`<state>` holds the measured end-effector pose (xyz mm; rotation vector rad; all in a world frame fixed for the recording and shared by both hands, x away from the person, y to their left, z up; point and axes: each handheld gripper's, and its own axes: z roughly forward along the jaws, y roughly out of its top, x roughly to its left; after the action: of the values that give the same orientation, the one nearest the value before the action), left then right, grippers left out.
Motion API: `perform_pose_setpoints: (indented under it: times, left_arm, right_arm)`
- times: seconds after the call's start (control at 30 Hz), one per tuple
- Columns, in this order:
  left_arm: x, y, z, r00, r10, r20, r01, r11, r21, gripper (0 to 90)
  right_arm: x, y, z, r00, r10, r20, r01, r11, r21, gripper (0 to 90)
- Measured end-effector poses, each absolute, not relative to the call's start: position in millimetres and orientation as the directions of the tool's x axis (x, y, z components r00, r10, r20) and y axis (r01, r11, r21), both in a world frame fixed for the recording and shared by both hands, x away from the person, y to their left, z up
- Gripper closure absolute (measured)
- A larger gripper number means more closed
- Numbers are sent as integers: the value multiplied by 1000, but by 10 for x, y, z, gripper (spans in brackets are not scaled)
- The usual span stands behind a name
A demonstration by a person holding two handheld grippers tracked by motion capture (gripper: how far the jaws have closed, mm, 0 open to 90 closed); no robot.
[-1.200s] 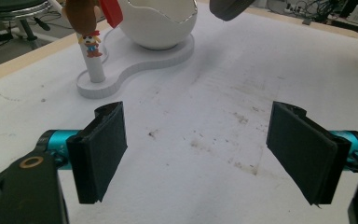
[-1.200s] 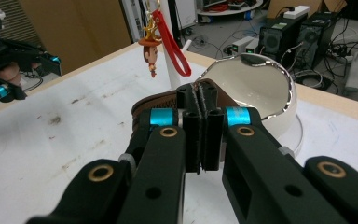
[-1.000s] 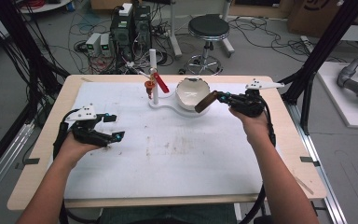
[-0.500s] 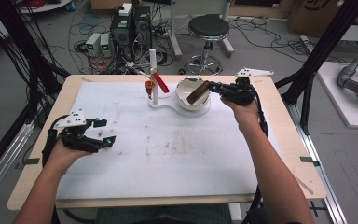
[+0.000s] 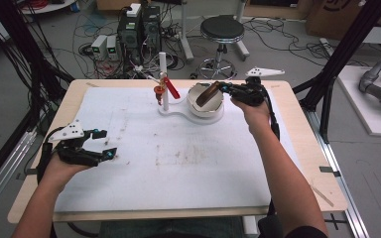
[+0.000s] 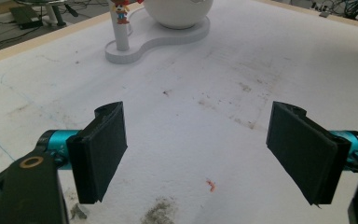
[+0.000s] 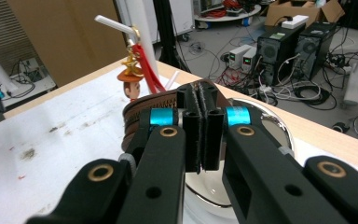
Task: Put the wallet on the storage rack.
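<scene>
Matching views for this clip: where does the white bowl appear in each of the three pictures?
High view: white bowl at the far middle of the table, under the brown zip pouch.
Left gripper view: top edge, centre, on its white base.
Right gripper view: centre right, its shiny inside behind the pouch.
Shared landmark: the white post with the hanging figure, beside the bowl.

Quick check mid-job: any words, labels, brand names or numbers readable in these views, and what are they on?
None can be read.
Cardboard box, top right of the high view: dark printing, cut off and blurred.
Computer towers on the floor: no legible label.
Brown zip pouch in the right gripper: no text visible.
</scene>
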<state>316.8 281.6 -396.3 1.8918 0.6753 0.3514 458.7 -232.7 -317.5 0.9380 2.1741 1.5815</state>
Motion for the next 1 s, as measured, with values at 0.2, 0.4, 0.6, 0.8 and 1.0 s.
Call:
perform_pose_setpoints:
  times: [0.2, 0.4, 0.6, 0.8, 1.0]
  left_arm:
    - [3171, 2805, -3983, 800, 597, -65, 296, -297, 908, 200]
    - [3181, 2775, -3990, 804, 591, -67, 296, -299, 907, 200]
    - [3188, 2785, -3999, 803, 592, -67, 297, -301, 906, 200]
    - [3205, 2785, -4008, 803, 591, -71, 302, -301, 905, 200]
    - [3260, 2758, -4018, 806, 588, -72, 300, -300, 905, 200]
  right_arm:
    - [4690, -2310, -3275, -734, 663, 148, 353, 186, 917, 900]
    - [4791, -2267, -3429, -720, 675, 161, 386, 196, 901, 900]
    - [4845, -2241, -3648, -700, 688, 192, 447, 211, 869, 892]
    - [4796, -2268, -3581, -698, 693, 181, 428, 202, 881, 644]
    - [4693, -2308, -3477, -699, 698, 157, 412, 213, 886, 562]
